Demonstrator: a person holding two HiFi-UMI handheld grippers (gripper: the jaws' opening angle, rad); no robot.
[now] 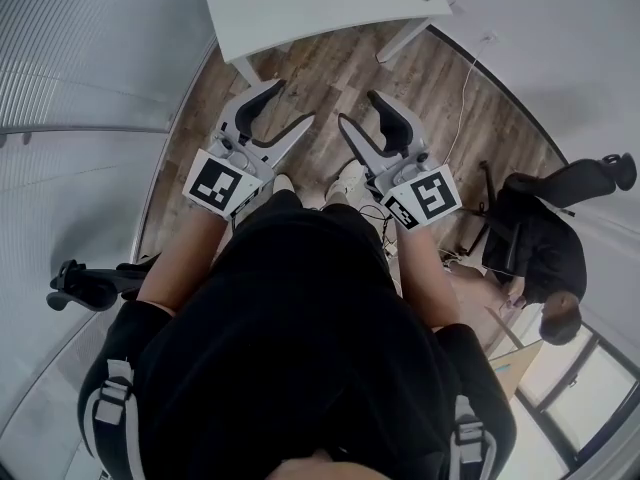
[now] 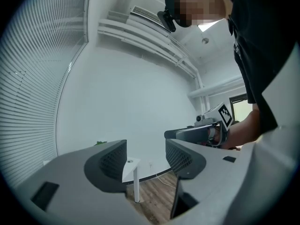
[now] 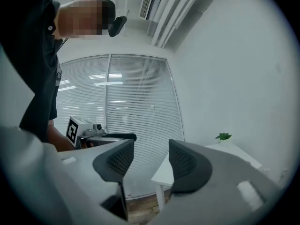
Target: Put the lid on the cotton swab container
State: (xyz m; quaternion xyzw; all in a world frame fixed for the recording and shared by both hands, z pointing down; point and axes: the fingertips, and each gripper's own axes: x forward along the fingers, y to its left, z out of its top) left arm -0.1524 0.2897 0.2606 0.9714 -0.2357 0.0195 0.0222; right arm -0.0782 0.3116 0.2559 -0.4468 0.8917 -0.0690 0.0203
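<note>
White table [image 1: 300,8] on wood floor [image 1: 330,78]; perhaps a plant [image 3: 223,136] atop.

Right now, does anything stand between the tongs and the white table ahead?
Nothing visible does. Both the left tongs and right tongs are open and empty, with only wooden floor before the white table. No swab container or lid shows in any view.

2 hand-held grippers [image 1: 290,103] [image 1: 360,108], 1 table [image 1: 300,8], 1 plant [image 3: 223,136].
</note>
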